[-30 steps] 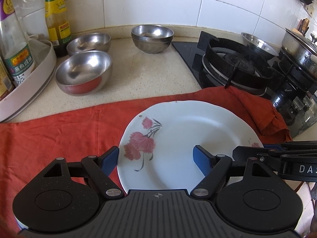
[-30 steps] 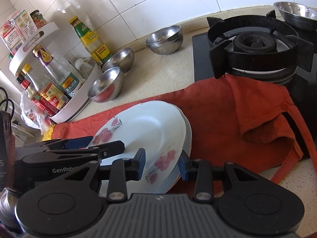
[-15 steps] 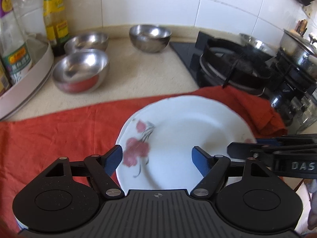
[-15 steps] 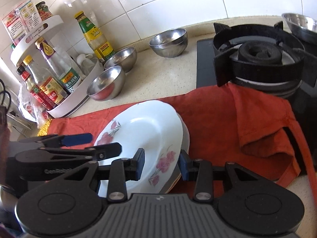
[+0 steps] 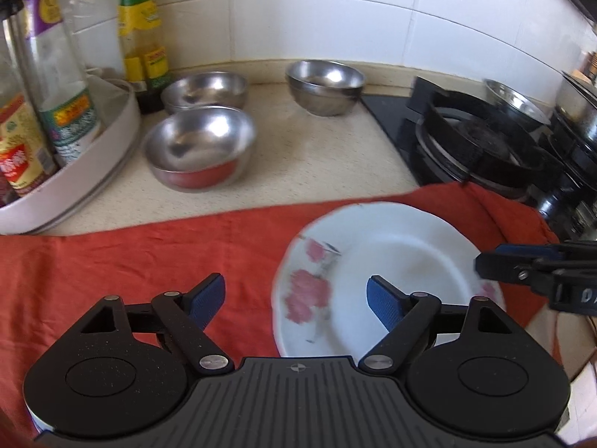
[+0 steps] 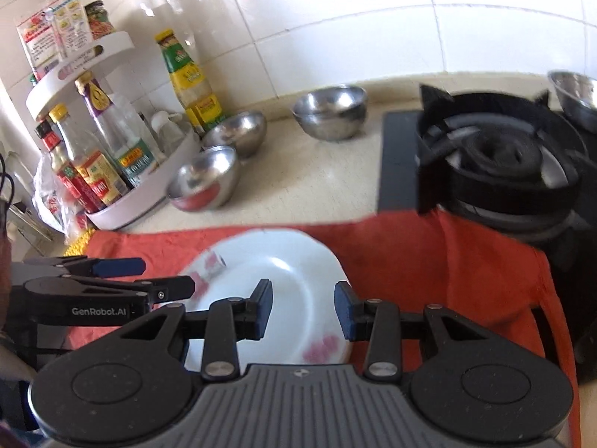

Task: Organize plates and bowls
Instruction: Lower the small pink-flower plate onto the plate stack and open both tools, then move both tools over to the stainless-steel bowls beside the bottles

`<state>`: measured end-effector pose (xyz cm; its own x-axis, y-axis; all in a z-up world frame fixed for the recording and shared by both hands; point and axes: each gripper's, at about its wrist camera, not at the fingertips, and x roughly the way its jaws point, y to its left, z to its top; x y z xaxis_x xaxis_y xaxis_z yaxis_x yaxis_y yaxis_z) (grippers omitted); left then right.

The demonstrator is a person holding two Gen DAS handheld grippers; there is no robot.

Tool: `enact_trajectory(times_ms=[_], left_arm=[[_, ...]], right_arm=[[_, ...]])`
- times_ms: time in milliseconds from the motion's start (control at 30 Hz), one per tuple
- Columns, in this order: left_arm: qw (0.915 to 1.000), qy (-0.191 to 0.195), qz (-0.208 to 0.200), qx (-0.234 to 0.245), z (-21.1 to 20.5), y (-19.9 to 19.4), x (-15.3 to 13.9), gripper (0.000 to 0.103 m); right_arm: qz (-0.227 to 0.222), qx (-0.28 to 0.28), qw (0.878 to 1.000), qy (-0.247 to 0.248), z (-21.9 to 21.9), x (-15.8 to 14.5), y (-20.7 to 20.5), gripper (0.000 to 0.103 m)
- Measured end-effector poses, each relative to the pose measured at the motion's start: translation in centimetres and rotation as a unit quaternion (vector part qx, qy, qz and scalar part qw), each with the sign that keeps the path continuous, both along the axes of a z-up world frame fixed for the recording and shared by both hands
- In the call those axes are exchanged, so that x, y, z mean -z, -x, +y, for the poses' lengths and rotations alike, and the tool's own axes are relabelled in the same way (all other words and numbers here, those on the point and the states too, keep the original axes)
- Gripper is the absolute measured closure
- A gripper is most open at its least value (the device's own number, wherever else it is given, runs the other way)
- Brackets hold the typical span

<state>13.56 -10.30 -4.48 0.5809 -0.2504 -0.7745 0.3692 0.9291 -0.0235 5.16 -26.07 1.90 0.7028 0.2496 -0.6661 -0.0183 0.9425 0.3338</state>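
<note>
A white plate with pink flowers [image 5: 391, 272] lies on the red cloth [image 5: 130, 261]; it also shows in the right wrist view [image 6: 294, 283]. My left gripper [image 5: 296, 298] is open and empty, above the plate's left edge. My right gripper [image 6: 302, 310] is open and empty, just above the plate's near rim, and shows at the right edge of the left wrist view [image 5: 537, 265]. Three steel bowls stand behind the cloth: a near one [image 5: 199, 147], one behind it [image 5: 205, 89], and one further right [image 5: 324, 84].
A white bottle rack [image 5: 71, 171] with sauce bottles stands at the left. A gas stove [image 5: 481, 142] with black grates lies at the right, with a steel dish [image 5: 515, 102] and a pot [image 5: 578, 104] behind it. Tiled wall at the back.
The right gripper let go of the tilted plate and opened wider; the plate now lies flat. The left gripper moved left, so the plate sits to its right.
</note>
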Motion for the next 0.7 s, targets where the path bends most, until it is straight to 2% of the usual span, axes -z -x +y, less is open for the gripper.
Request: enact_trajectory(times_ms=[200,433,700], left_arm=[[0.9990,-0.001,-0.001,-0.044,2.9,-2.2,-0.8,0.013],[0.9968,0.001,-0.022,-0.077,5.5,-5.4,-2.5,0.009],[0.9952,0.009,-0.022,-0.095,6.4,-11.2,-2.5,0.010]], right_arm=[[0.006,-0.037,0.999,-0.008,2.1,-0.6,-3.3,0.063],[0.002,-0.072,0.997,-0.005,4.9,-1.9,-8.3,0.063],[0.043,-0.070,0.996,-0.033,6.9,-1.6,-16.6,0.063]])
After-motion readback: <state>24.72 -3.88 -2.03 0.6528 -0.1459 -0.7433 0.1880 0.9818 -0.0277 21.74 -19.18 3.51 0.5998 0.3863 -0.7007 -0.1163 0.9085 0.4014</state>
